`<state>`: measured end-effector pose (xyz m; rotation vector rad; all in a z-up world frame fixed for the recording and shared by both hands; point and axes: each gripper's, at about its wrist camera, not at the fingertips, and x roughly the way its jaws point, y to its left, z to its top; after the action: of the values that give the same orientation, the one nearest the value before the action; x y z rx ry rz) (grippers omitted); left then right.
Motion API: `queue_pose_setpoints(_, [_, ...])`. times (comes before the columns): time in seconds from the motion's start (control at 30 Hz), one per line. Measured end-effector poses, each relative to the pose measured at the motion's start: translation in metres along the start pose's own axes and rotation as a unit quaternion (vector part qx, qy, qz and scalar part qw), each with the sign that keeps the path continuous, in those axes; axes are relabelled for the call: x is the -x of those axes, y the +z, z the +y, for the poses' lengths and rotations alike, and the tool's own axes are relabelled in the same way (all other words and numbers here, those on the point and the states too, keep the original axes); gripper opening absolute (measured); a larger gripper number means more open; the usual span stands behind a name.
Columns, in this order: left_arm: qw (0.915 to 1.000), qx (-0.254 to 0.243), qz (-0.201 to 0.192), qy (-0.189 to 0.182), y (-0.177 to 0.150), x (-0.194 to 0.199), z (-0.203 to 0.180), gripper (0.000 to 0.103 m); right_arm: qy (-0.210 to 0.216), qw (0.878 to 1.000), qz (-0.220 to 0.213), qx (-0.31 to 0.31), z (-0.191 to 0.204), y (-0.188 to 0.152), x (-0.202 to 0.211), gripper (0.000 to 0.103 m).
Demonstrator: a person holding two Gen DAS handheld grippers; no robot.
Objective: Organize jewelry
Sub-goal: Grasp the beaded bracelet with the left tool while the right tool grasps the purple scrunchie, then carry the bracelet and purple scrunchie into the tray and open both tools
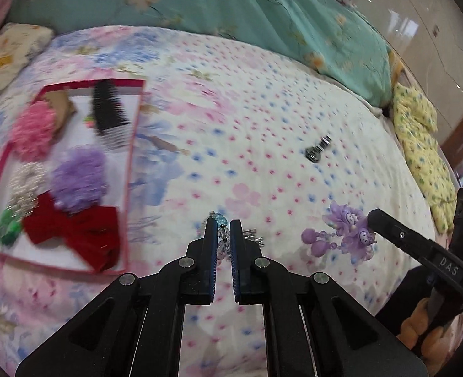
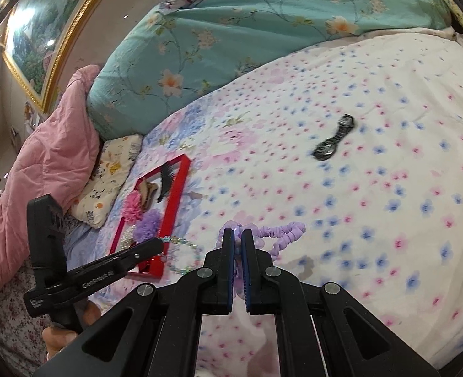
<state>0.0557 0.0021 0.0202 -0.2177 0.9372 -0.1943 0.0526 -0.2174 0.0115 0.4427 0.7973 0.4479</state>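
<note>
My left gripper (image 1: 223,229) is shut on a clear and blue bead bracelet (image 1: 222,235), which hangs in a loop in the right wrist view (image 2: 184,256). My right gripper (image 2: 237,235) is shut on a purple hair tie with flower charms (image 2: 278,231), also seen in the left wrist view (image 1: 347,232). A red-rimmed tray (image 1: 129,169) on the left holds a black comb (image 1: 110,114), pink (image 1: 32,133) and purple (image 1: 77,182) pompoms, a red bow (image 1: 74,232) and silver beads. A black wristwatch (image 2: 333,143) lies on the bed farther off.
Everything lies on a floral bedsheet (image 2: 372,220). A teal quilt (image 2: 231,31) is bunched at the back, a pink blanket (image 2: 49,144) and a small pillow (image 2: 105,179) at the left, and a yellow pillow (image 1: 419,144) at the right edge.
</note>
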Motion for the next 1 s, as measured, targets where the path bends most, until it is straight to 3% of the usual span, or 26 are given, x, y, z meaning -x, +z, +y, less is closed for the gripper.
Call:
queue_pose_setpoints(0.43, [0.9979,0.052,-0.035,0.015,-0.024,0.046,0.055,0.006,0.038,0.998,0.031,0.038,0.053,-0.009,-0.027,0.004])
queue_pose_setpoints(1.0, [0.9896,0.103,-0.079,0.062,-0.001,0.083,0.138,0.006,0.082,0.992,0.057,0.079,0.125,0.003,-0.088,0.004])
